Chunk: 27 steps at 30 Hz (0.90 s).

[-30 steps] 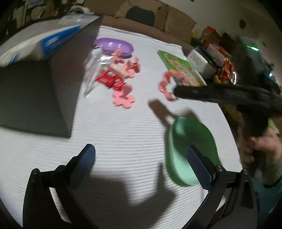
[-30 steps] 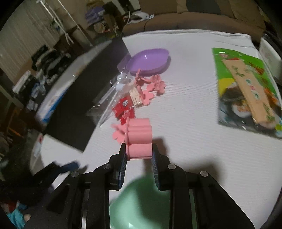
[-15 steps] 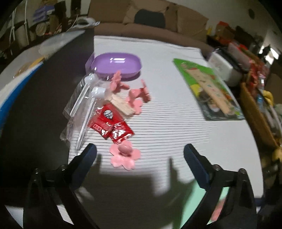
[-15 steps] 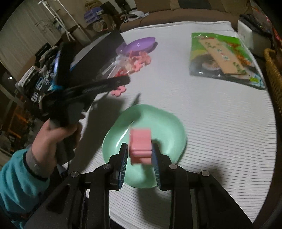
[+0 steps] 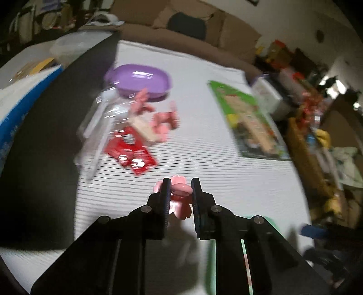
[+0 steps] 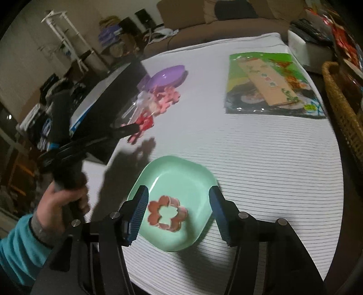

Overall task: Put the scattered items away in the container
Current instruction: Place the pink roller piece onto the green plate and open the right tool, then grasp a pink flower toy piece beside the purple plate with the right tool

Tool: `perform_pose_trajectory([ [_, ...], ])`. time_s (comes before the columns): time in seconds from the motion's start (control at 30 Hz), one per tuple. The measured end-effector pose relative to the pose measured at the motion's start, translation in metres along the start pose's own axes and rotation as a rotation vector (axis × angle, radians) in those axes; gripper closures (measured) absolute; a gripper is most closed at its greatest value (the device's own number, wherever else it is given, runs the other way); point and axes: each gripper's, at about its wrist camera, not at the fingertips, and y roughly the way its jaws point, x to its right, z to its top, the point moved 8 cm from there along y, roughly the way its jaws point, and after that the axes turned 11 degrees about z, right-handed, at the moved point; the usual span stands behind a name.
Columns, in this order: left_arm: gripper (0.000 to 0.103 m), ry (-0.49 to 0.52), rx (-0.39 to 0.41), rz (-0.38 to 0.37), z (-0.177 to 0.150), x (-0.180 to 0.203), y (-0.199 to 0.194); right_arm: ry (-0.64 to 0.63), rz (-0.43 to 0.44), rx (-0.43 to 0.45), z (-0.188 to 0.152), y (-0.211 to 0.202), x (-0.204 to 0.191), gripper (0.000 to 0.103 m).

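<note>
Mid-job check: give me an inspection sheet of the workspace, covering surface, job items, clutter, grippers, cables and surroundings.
Surface: white ribbed cloth on the table.
Job's things: flower-shaped pink cutter lies in the green dish; pink flower piece; more pink pieces and red packets near the purple dish.
Clutter: green packet; dark box.
Grippers: left gripper closing, fingers on the flower piece; right gripper opening above the cutter, nothing held.
Cables: nothing seen.
Surroundings: sofa, wicker basket.
</note>
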Motion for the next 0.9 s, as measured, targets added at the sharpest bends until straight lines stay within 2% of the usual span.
perform_pose_trajectory([
  [0.2,0.085,0.141,-0.060,-0.136,-0.031,0.060,-0.026,0.028,-0.028,0.004,0.002,-0.001,0.011,0.045],
  [0.27,0.064,0.179,-0.072,-0.132,-0.040,0.069,-0.023,0.047,-0.026,0.004,0.003,0.000,0.014,0.045],
  [0.3,0.043,0.184,-0.063,-0.112,-0.041,0.068,-0.023,0.052,-0.025,0.004,0.003,0.001,0.015,0.045],
  [0.33,0.031,0.172,-0.051,-0.101,-0.040,0.064,-0.023,0.054,-0.024,0.005,0.004,0.001,0.015,0.045],
  [0.47,0.028,0.060,-0.016,-0.118,-0.021,0.037,-0.031,0.048,-0.031,0.011,0.012,0.001,0.017,0.044],
  [0.57,0.022,-0.001,0.023,-0.118,-0.007,0.012,-0.040,0.043,-0.027,0.014,0.030,0.008,0.018,0.043],
  [0.73,0.021,0.010,0.053,-0.143,-0.005,-0.001,-0.039,-0.051,-0.006,-0.001,0.084,0.045,0.001,0.043],
  [0.9,0.021,0.042,0.063,-0.170,-0.014,0.006,-0.029,-0.169,0.012,-0.066,0.141,0.111,-0.026,0.042],
])
